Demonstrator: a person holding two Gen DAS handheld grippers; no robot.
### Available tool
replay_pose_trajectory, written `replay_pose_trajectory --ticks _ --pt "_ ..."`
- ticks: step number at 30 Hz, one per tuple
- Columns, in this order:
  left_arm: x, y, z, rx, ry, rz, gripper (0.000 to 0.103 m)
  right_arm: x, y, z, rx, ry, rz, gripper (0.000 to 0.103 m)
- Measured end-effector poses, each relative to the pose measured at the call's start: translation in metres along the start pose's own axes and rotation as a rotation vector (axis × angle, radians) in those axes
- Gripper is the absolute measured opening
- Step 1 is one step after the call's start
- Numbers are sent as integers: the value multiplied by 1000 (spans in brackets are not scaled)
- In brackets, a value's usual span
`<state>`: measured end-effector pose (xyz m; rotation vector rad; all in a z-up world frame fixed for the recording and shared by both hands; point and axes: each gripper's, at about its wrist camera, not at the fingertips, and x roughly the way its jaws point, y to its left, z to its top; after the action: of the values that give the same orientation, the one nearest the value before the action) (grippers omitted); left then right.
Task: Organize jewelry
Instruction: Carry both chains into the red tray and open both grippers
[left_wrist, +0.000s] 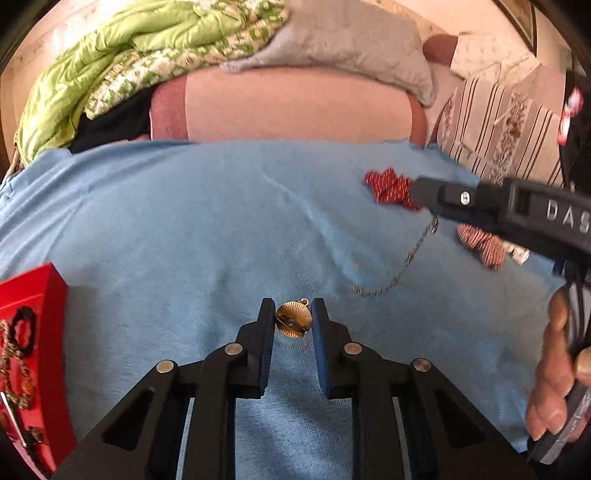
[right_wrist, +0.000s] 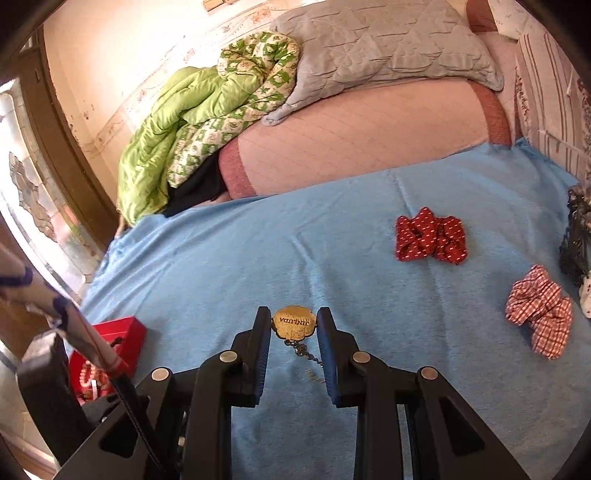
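My left gripper (left_wrist: 293, 317) is shut on a round gold fan-shaped pendant (left_wrist: 293, 319) just above the blue blanket (left_wrist: 184, 221). My right gripper (right_wrist: 294, 325) is shut on a gold scalloped tag (right_wrist: 294, 322) with lettering; a thin chain (right_wrist: 304, 350) hangs from it. In the left wrist view the right gripper (left_wrist: 421, 195) reaches in from the right and the chain (left_wrist: 402, 264) dangles from it down onto the blanket. A red jewelry box (left_wrist: 37, 332) with several pieces inside sits at the left edge, also seen in the right wrist view (right_wrist: 118, 332).
A red dotted scrunchie (right_wrist: 430, 236) and a red checked scrunchie (right_wrist: 539, 310) lie on the blanket at the right. A green quilt (right_wrist: 177, 136), grey pillow (right_wrist: 388, 48) and pink bolster (right_wrist: 369, 136) lie beyond. A dark object (right_wrist: 576, 240) sits at the right edge.
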<state>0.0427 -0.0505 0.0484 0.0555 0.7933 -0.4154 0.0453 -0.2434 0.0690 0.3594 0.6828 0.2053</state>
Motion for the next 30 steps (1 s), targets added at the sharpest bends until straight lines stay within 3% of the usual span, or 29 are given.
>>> replay_pose_trajectory --ticks 10,18,30 --pt "-56 17 11 -20 -90 19 19 -36 43 4 -75 -72 87 27" --pt "-105 51 1 -106 -124 34 19 -57 82 6 -118 -87 170 27" --pt "-176 111 -19 -185 -162 132 19 -64 163 -5 -213 -36 313 27"
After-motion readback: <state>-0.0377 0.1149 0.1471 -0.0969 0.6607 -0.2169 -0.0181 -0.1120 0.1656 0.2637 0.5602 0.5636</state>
